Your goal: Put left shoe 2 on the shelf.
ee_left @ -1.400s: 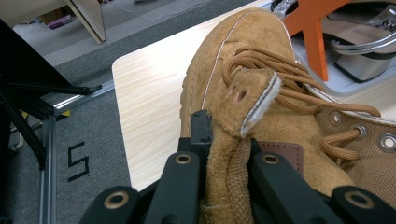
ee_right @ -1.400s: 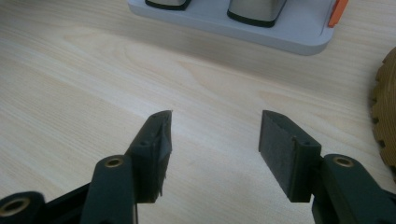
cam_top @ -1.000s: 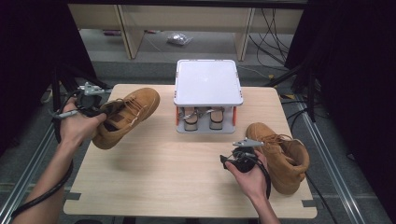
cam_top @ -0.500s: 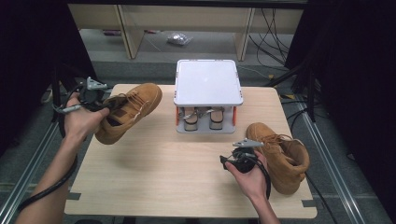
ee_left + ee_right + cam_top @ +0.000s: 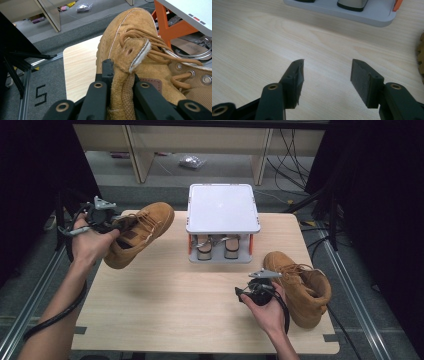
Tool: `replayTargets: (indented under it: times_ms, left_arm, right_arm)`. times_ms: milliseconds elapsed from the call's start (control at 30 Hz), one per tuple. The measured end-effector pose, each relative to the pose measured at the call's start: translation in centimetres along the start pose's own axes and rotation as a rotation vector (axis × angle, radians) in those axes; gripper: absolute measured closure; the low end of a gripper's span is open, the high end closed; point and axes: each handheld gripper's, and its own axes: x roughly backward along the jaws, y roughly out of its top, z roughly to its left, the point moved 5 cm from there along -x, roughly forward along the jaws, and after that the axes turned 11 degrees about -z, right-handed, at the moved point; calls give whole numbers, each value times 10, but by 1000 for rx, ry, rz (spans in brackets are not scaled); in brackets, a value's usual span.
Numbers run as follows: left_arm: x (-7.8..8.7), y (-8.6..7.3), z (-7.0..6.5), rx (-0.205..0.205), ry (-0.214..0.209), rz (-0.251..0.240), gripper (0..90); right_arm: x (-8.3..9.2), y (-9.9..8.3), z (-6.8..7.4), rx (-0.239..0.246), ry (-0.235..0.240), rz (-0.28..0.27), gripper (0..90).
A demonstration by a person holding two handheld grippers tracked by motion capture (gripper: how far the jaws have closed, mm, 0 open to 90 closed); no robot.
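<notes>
My left hand-held gripper [image 5: 120,85] is clamped on the tongue of the tan suede lace-up boot [image 5: 137,235], holding it tilted off the light wooden table [image 5: 165,305], toe pointing ahead of the jaws. Beyond that toe stands the white-topped, orange-legged shoe rack [image 5: 222,210], sandals on its lower shelf. My right hand-held gripper [image 5: 325,82] hovers low, jaws apart and empty, with the matching second tan boot [image 5: 300,287] just beside it, standing untouched. One boot lifted, neither placed yet, I'd judge: early going.
</notes>
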Motion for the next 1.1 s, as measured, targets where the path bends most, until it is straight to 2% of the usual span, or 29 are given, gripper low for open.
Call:
replayTargets:
  times_ms: [333,367,400,433,467,500,533,567,667,800,833,867,900,933,1100]
  left_arm:
    - [-6,7,-3,0,5,-20,837]
    - [-5,8,-2,-10,4,-11,837]
    - [-6,8,-3,2,6,-21,837]
    - [-7,9,-3,3,6,-21,838]
    - [-6,9,-3,-7,5,-13,838]
    - [-7,10,-4,3,5,-22,837]
    - [-7,11,-3,-8,4,-13,837]
    - [-7,11,-4,-4,6,-16,837]
    - [-8,13,-4,-4,5,-17,837]
    - [-10,16,-5,-8,7,-27,837]
    - [-10,17,-5,-9,7,-30,837]
    - [-10,17,-6,-8,7,-32,837]
    - [-10,18,-5,-19,8,-23,838]
    - [-11,19,-5,-7,9,-34,837]
    - [-10,22,-4,-18,11,-28,837]
  right_arm:
    - [0,1,0,1,-3,-5,448]
    - [0,1,0,12,-5,-9,448]
    - [-1,1,-1,29,11,-15,448]
    - [0,0,1,-5,1,4,448]
    - [0,0,1,-3,4,3,448]
    - [-1,0,1,-8,15,-3,448]
    - [-1,0,1,-9,14,-3,448]
    - [0,0,1,-6,-1,-1,448]
    - [0,0,0,3,-8,-4,448]
    - [0,0,1,-1,-5,-7,448]
    - [-1,0,1,-4,8,-12,448]
    - [0,0,1,-5,1,3,448]
    - [0,0,1,-4,1,2,448]
    - [-1,0,1,0,-2,-4,448]
    - [-1,0,1,1,-1,-2,448]
